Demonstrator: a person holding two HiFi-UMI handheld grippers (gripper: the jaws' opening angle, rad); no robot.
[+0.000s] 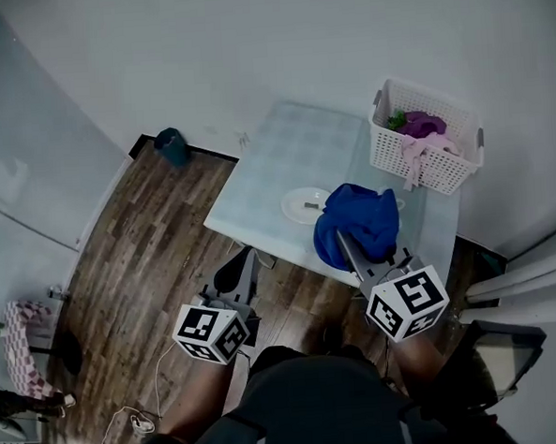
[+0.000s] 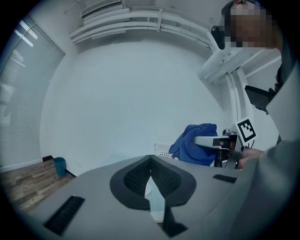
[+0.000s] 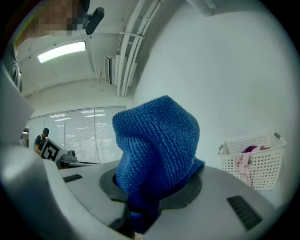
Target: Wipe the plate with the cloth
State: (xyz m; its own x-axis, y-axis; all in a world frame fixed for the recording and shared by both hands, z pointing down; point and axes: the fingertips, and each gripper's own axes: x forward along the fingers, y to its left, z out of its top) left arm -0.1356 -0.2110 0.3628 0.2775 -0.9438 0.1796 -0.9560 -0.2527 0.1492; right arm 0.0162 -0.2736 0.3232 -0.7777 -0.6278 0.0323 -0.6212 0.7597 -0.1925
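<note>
Low in the frame, the right gripper (image 1: 347, 245) was clamped on the blue cloth (image 1: 358, 219), just right of the white plate (image 1: 300, 206) at centre. The left gripper (image 1: 236, 269) was closed and empty. Upper right, a white basket (image 1: 425, 165) held pink and purple fabric.

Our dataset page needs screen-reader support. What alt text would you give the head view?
The right gripper holds a bunched blue cloth over the right edge of a round white plate on a pale table. A white plastic basket of clothes stands at the table's far right; the shut left gripper hovers before the near edge.
</note>
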